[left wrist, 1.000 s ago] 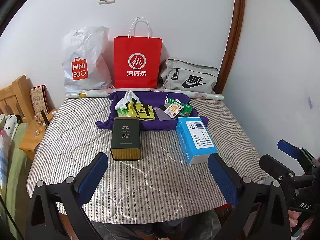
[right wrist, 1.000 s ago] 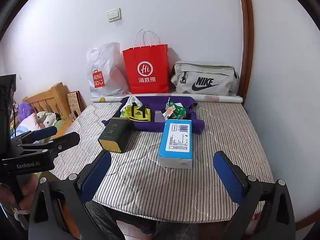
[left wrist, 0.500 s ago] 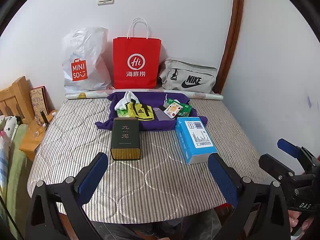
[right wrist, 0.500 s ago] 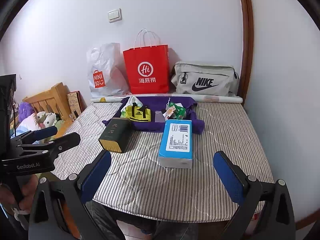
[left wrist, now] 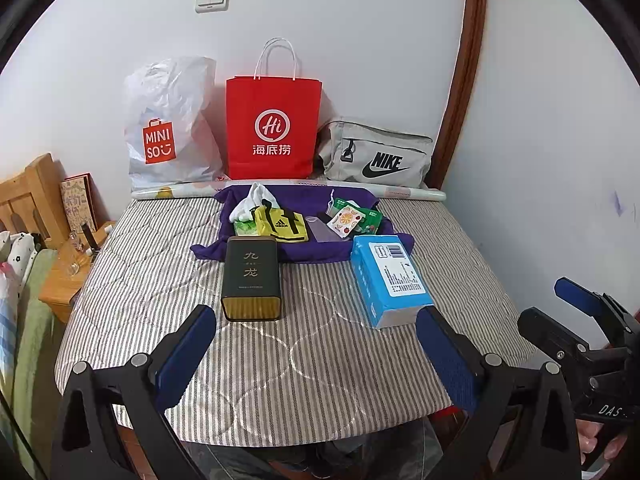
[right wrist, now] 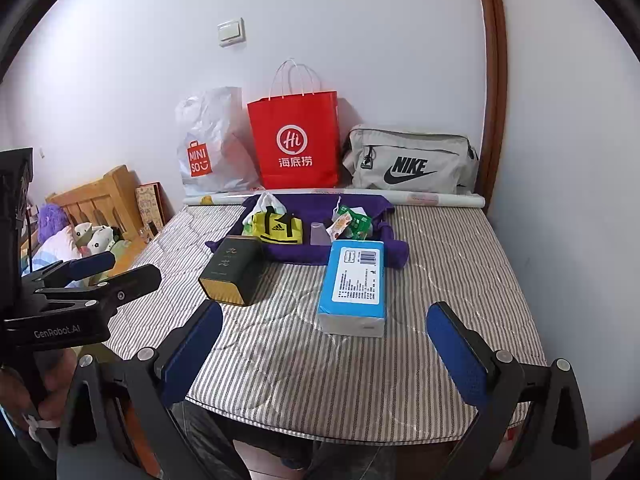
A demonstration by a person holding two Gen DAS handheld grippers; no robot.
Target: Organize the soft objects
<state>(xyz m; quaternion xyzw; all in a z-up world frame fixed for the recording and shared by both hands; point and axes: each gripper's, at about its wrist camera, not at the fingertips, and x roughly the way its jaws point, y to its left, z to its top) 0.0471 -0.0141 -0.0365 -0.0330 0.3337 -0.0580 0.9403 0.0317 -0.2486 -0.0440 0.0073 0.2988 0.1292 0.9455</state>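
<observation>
Striped quilted mattress (left wrist: 320, 360), both claws (left wrist: 316, 354) (right wrist: 326, 354) gaping empty: risk nudging black rectangular tin (left wrist: 251, 278) reaching purple cloth pile (left wrist: 300, 248).

A striped, quilted mattress (left wrist: 312, 360) carried everything. A purple cloth (left wrist: 304, 248) lay spread across its middle, with a dark tin (left wrist: 251, 278) and a blue box (left wrist: 390, 280) lying flat just in front of it, well apart from each other. Along the far edge lay a rolled sheet (left wrist: 404, 192), and behind it a white Miniso bag (left wrist: 172, 124), a red paper bag (left wrist: 273, 128) and a grey Nike bag (left wrist: 378, 152) stood against the wall.
</observation>
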